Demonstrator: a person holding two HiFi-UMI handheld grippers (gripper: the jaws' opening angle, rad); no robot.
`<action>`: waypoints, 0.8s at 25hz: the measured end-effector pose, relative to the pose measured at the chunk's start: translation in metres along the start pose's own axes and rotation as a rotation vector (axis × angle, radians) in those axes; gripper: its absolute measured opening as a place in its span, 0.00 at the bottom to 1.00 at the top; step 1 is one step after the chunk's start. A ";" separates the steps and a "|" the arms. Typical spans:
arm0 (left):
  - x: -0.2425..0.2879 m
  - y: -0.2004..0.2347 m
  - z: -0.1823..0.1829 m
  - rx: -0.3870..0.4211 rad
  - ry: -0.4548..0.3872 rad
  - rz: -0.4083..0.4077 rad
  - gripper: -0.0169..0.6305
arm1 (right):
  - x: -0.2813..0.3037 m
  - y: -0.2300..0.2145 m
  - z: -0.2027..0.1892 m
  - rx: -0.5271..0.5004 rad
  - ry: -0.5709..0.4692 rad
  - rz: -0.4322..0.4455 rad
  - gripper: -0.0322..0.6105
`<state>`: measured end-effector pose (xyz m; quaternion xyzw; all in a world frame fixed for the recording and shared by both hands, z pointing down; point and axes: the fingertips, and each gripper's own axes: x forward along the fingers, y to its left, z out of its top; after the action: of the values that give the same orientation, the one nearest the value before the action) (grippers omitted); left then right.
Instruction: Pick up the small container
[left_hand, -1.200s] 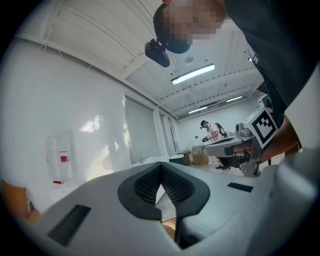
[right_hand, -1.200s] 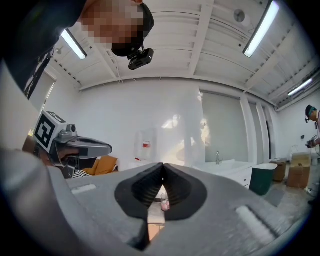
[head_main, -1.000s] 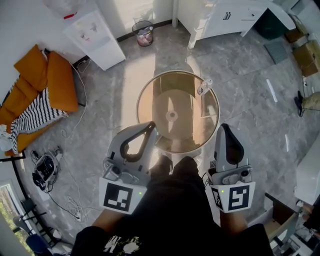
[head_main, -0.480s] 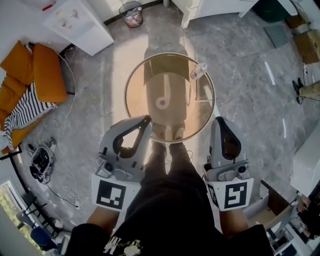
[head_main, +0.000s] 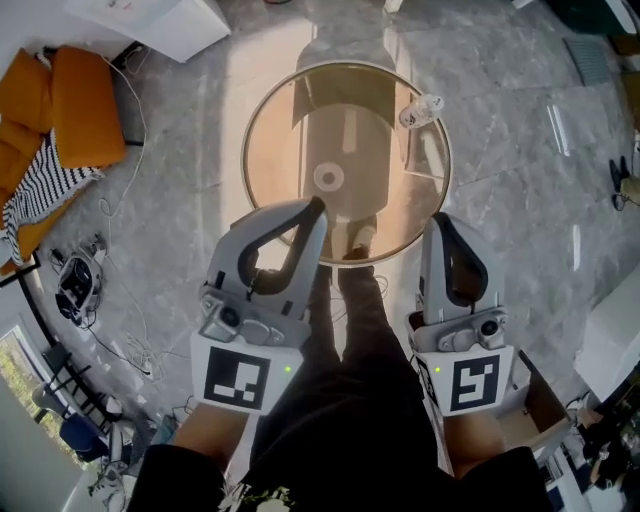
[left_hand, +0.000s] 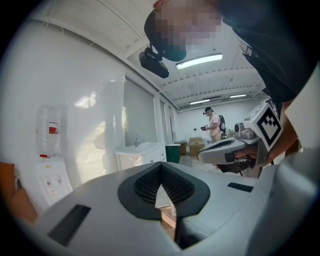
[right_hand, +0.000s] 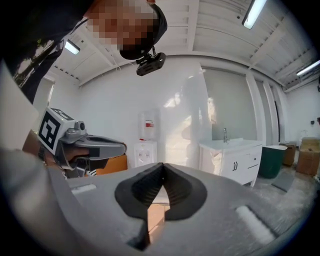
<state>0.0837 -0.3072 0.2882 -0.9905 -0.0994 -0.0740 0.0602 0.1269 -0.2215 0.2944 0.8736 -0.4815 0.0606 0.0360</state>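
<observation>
In the head view a small clear container (head_main: 420, 109) stands near the far right rim of a round glass table (head_main: 270, 140). My left gripper (head_main: 316, 206) hangs over the table's near edge, jaws shut with nothing between them. My right gripper (head_main: 441, 222) is at the near right rim, also shut and empty. Both are well short of the container. In the left gripper view the dark pads (left_hand: 161, 184) meet, and the right gripper (left_hand: 235, 147) shows beside it. The right gripper view shows its pads (right_hand: 162, 186) closed and the left gripper (right_hand: 92, 147) at the left.
An orange sofa (head_main: 70, 110) with a striped blanket (head_main: 40, 195) lies at the left, with cables (head_main: 130, 340) on the grey floor. A cardboard box (head_main: 535, 400) sits by my right arm. A white cabinet with a sink (right_hand: 230, 155) and a water dispenser (right_hand: 146, 145) stand along the wall; a person (left_hand: 214, 122) is far off.
The table and container have come closer and moved up in the head view. Both grippers stay shut and have come forward over the table's near edge.
</observation>
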 end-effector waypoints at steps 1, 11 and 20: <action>0.008 0.000 -0.008 0.000 0.001 0.008 0.03 | 0.005 0.000 -0.010 -0.005 0.003 0.010 0.04; 0.039 0.008 -0.088 -0.048 0.017 0.027 0.03 | 0.043 0.001 -0.087 0.040 0.007 0.074 0.05; 0.056 -0.001 -0.168 -0.060 0.048 0.007 0.24 | 0.060 -0.006 -0.169 0.040 0.049 0.058 0.20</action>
<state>0.1156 -0.3177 0.4621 -0.9901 -0.0923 -0.1008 0.0330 0.1517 -0.2477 0.4703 0.8580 -0.5044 0.0926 0.0283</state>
